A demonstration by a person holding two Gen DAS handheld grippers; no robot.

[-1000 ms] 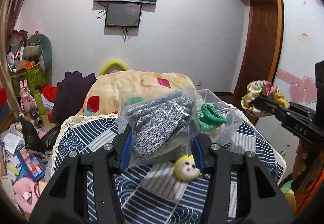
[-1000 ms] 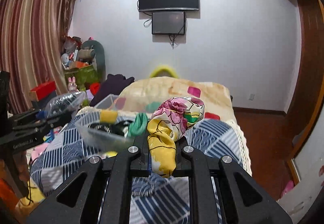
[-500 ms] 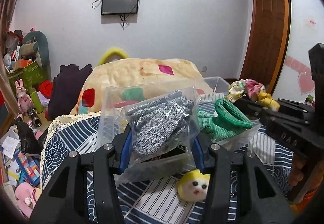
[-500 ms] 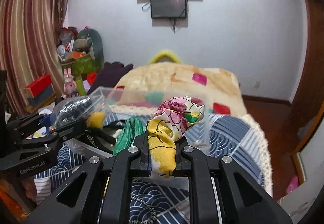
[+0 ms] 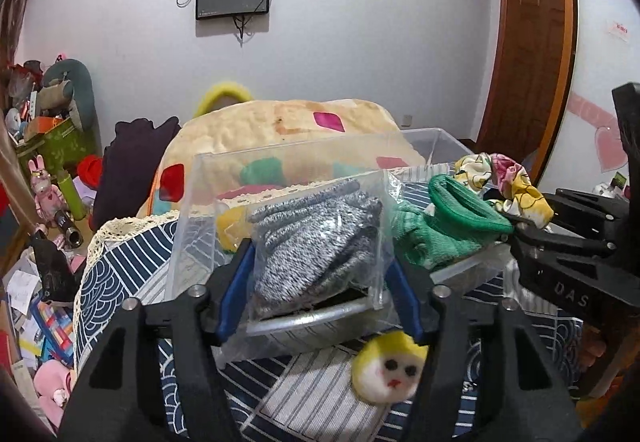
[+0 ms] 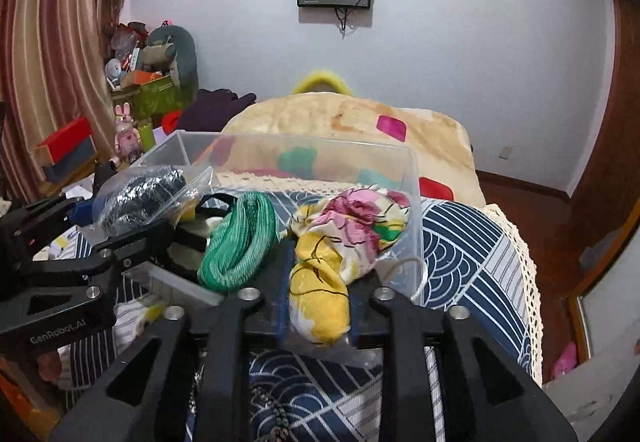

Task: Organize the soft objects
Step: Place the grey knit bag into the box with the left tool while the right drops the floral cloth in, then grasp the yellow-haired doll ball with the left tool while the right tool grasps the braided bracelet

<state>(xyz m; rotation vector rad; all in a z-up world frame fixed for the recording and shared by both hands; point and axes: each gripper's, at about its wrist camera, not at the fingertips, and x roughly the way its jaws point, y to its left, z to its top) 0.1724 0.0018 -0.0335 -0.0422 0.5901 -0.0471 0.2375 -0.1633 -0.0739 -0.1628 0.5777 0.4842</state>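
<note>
My left gripper (image 5: 320, 262) is shut on a clear bag of grey knit cloth (image 5: 316, 234) and holds it over the near wall of a clear plastic bin (image 5: 280, 162) on the bed. My right gripper (image 6: 320, 274) is shut on a floral yellow-and-pink cloth (image 6: 344, 234), held over the bin's right end (image 6: 414, 178). That cloth also shows in the left wrist view (image 5: 508, 182). A green knit piece (image 5: 444, 226) lies in the bin, seen too in the right wrist view (image 6: 240, 242). The bagged cloth shows there at the left (image 6: 140, 194).
A small yellow-and-white plush face (image 5: 386, 370) lies on the blue patterned bedspread (image 6: 460, 242) in front of the bin. A big beige patterned pillow (image 5: 280, 122) lies behind it. Clutter and toys (image 5: 48, 162) crowd the floor at the left.
Both grippers have moved forward and down with their loads, so the bin is now closer and under them. Neither grip has changed.
</note>
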